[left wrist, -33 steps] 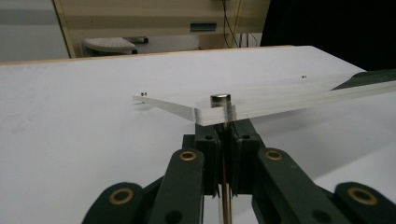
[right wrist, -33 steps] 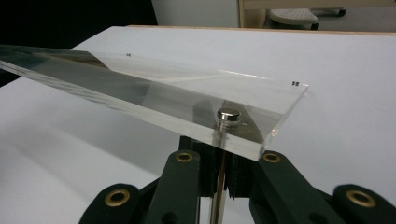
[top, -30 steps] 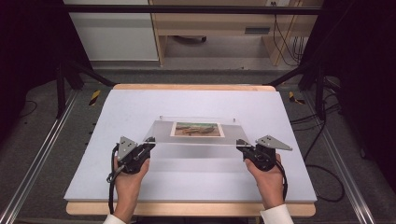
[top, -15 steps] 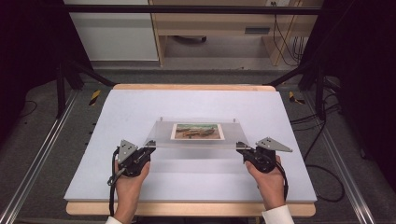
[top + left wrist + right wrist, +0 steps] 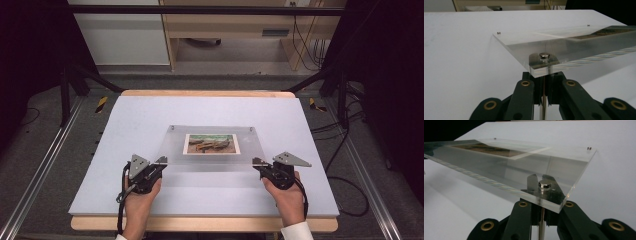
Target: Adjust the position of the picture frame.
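Clear acrylic photo frame (image 5: 215, 148) held up off the white surface (image 5: 125, 115), near edge raised, far edge lower toward the surface. My left gripper (image 5: 162, 161) was clenched on the near left corner, my right gripper (image 5: 255, 161) on the near right, fingers pinching the stacked panes just beside each corner magnet (image 5: 544, 55). Corner grips probably kept the panes level and the landscape print (image 5: 211, 144) unsmudged. Slipping looked the main risk.
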Demonstrator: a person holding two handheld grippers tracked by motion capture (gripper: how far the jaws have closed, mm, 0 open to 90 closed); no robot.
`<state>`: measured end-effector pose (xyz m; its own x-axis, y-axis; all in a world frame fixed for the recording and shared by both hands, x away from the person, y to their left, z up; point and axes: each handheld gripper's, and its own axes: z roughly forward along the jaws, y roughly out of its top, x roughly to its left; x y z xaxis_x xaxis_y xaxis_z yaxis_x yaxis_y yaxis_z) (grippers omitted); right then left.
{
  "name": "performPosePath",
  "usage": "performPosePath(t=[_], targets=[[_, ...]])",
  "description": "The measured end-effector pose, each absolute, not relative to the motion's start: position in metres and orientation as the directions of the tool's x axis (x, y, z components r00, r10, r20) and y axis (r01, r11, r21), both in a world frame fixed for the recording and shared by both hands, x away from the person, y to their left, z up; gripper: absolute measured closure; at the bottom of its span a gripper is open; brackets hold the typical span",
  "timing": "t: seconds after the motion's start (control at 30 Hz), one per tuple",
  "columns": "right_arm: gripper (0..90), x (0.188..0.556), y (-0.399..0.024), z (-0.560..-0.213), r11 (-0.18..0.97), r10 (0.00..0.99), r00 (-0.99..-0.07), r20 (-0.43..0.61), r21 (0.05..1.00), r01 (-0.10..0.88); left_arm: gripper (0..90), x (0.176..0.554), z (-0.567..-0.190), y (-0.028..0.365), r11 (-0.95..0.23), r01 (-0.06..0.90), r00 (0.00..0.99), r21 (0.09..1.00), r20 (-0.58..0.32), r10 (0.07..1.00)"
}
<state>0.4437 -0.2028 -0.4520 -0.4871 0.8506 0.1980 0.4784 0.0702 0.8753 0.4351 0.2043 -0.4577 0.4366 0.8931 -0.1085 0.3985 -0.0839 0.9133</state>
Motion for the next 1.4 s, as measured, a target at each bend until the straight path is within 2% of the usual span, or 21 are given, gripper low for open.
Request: performPosePath(t=[0.27,0.53,1.4], targets=[[84.4,0.445,-0.207,-0.462,0.082,0.840,-0.500,0.211,0.861,0.501,83.8,0.433,-0.466,0.201,-0.117,0.431,0.448,0.895,-0.100,0.888],[84.3,0.449,-0.209,-0.467,0.099,0.860,-0.474,0.190,0.849,0.519,83.5,0.435,-0.472,0.196,-0.150,0.436,0.465,0.887,-0.079,0.882],[83.6,0.450,-0.206,-0.477,0.136,0.867,-0.467,0.174,0.819,0.557,81.9,0.441,-0.482,0.197,-0.171,0.475,0.470,0.863,-0.085,0.879]])
